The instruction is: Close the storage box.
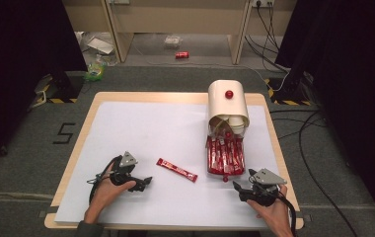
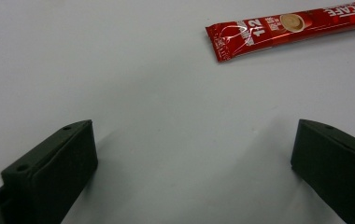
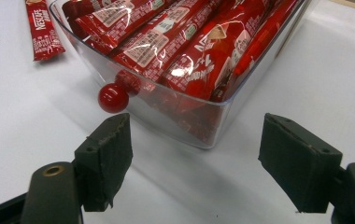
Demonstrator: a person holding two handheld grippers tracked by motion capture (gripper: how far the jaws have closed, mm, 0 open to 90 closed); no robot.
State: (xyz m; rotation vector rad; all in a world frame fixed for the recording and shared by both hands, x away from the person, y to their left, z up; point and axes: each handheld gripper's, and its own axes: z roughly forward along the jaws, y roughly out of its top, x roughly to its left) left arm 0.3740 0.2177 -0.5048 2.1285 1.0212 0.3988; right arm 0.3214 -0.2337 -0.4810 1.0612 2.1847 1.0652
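Note:
A single red coffee sachet (image 1: 176, 169) (image 2: 287, 27) (image 3: 42, 28) lies flat on the white mat. To its right, a clear drawer (image 1: 225, 170) (image 3: 203, 133) packed with several red sachets (image 3: 189, 42) is pulled out of a cream cabinet (image 1: 227, 101). The drawer has a red ball knob (image 3: 113, 98) on its front. My left gripper (image 1: 143, 183) (image 2: 194, 140) rests open on the mat just short of the lone sachet, nothing between its jaws. My right gripper (image 1: 240, 190) (image 3: 196, 135) is open too, facing the drawer front with the knob near its left jaw.
The cream cabinet carries its own red knob (image 1: 229, 94), and paper cups (image 1: 236, 123) show in its open front. The white mat (image 1: 141, 128) covers most of the wooden table (image 1: 89, 111). Cables (image 1: 304, 133) run on the floor at the right.

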